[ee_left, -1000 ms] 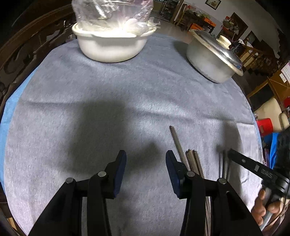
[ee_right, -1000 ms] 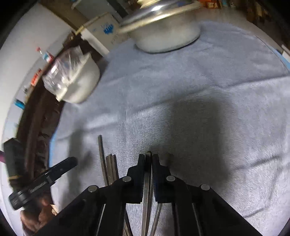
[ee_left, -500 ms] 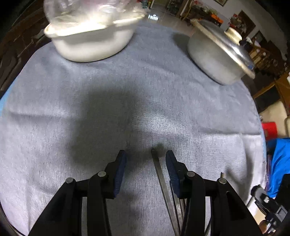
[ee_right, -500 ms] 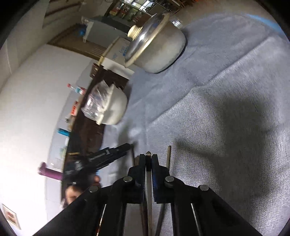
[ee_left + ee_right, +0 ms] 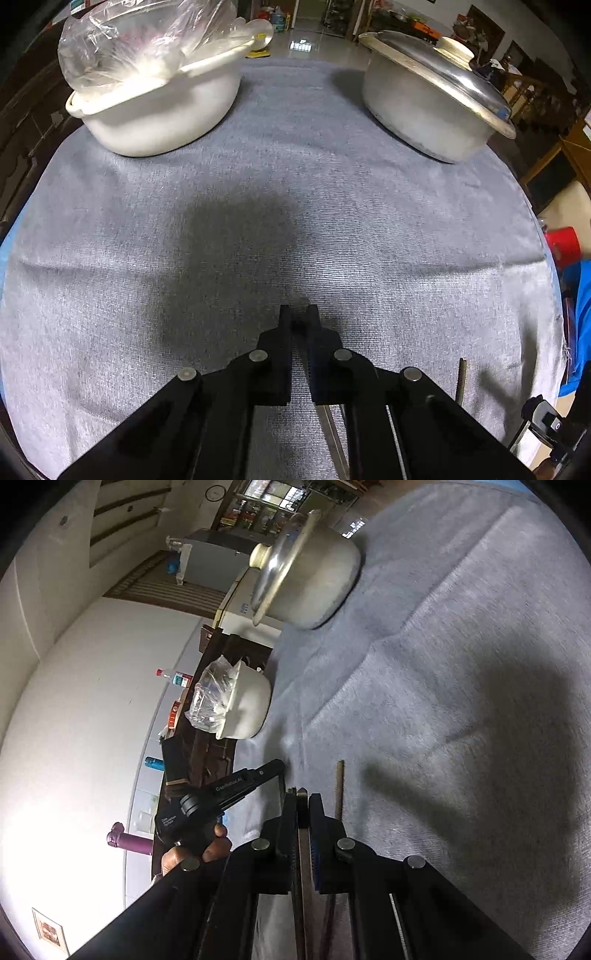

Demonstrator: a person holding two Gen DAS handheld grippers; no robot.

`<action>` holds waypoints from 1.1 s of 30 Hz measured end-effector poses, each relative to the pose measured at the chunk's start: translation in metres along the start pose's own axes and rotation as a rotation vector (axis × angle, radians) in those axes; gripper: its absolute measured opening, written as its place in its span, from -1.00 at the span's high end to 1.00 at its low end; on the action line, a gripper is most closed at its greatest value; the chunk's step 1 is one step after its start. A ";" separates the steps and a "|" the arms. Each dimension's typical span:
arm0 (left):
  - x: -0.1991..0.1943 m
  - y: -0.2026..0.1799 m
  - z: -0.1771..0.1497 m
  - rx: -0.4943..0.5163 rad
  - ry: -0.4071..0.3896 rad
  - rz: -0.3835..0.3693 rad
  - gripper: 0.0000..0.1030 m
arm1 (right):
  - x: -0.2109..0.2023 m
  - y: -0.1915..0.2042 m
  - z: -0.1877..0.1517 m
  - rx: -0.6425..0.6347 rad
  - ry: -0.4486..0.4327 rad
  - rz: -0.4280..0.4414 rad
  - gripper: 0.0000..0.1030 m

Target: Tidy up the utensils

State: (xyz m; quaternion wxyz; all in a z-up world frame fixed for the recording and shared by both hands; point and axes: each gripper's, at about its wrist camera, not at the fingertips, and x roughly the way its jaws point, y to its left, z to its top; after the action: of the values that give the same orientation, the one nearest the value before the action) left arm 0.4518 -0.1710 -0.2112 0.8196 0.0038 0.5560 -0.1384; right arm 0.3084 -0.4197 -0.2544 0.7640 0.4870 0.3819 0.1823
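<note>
The left gripper was clamped on a chopstick low over the near grey cloth. The right gripper pinched another chopstick, lifted and tilted. A loose chopstick lay just right of it.

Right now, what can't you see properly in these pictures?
- Left wrist view: the thin dark chopstick in the left gripper is mostly hidden by its fingers.
- What's inside the white plastic basin: blurred by the crinkly clear bag.
- What's inside the lidded metal pot: hidden by its lid.
- Right wrist view: the chopstick ends run off the bottom edge.
</note>
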 end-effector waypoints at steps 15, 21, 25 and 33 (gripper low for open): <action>-0.056 0.002 -0.006 0.047 -0.114 -0.050 0.89 | -0.033 0.019 0.009 -0.002 -0.077 0.050 0.86; -0.091 0.009 -0.005 0.036 -0.143 -0.082 0.89 | -0.054 0.040 -0.001 -0.078 -0.143 -0.009 0.86; -0.073 0.025 -0.004 -0.045 -0.050 -0.074 0.89 | -0.059 0.044 -0.010 -0.100 -0.162 -0.021 0.86; -0.045 0.024 -0.013 -0.091 0.020 -0.051 0.89 | -0.058 0.029 -0.012 -0.077 -0.143 -0.050 0.86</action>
State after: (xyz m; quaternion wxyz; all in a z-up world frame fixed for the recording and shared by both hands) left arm 0.4303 -0.1357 -0.1784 0.8095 -0.0461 0.5698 -0.1336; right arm 0.2648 -0.4367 -0.2078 0.8119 0.4593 0.3310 0.1426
